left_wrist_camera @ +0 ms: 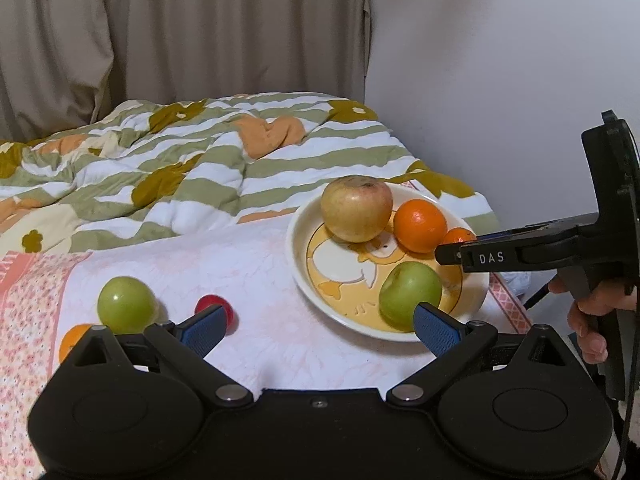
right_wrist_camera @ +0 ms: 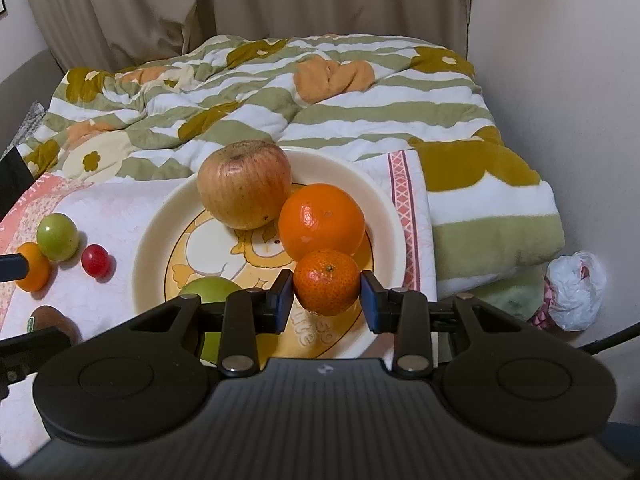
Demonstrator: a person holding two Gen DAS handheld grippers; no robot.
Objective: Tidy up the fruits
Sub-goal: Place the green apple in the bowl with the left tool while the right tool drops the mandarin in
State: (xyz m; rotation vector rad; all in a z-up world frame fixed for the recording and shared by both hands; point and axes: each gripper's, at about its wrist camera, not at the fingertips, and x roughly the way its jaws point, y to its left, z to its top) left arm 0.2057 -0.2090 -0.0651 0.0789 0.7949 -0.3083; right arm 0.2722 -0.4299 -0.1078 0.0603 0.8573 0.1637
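Note:
A cream plate (left_wrist_camera: 304,280) (right_wrist_camera: 152,248) with a duck picture holds a big apple (left_wrist_camera: 356,208) (right_wrist_camera: 244,184), a large orange (left_wrist_camera: 420,225) (right_wrist_camera: 322,220), a small mandarin (left_wrist_camera: 460,236) (right_wrist_camera: 327,282) and a green apple (left_wrist_camera: 410,296) (right_wrist_camera: 208,292). My right gripper (right_wrist_camera: 327,298) (left_wrist_camera: 444,258) has a pad on each side of the mandarin over the plate; the left pad touches it, the right shows a thin gap. My left gripper (left_wrist_camera: 320,326) is open and empty, low in front of the plate. Left of the plate lie a green apple (left_wrist_camera: 126,305) (right_wrist_camera: 57,236), a red cherry tomato (left_wrist_camera: 216,308) (right_wrist_camera: 95,260) and a small orange (left_wrist_camera: 74,338) (right_wrist_camera: 34,266).
The plate sits on a pink floral cloth (left_wrist_camera: 24,320) over a bed with a striped green blanket (left_wrist_camera: 200,168) (right_wrist_camera: 360,120). A brown kiwi-like fruit (right_wrist_camera: 52,320) lies at the near left. A wall (left_wrist_camera: 500,80) is right; a white plastic bag (right_wrist_camera: 576,290) lies beside the bed.

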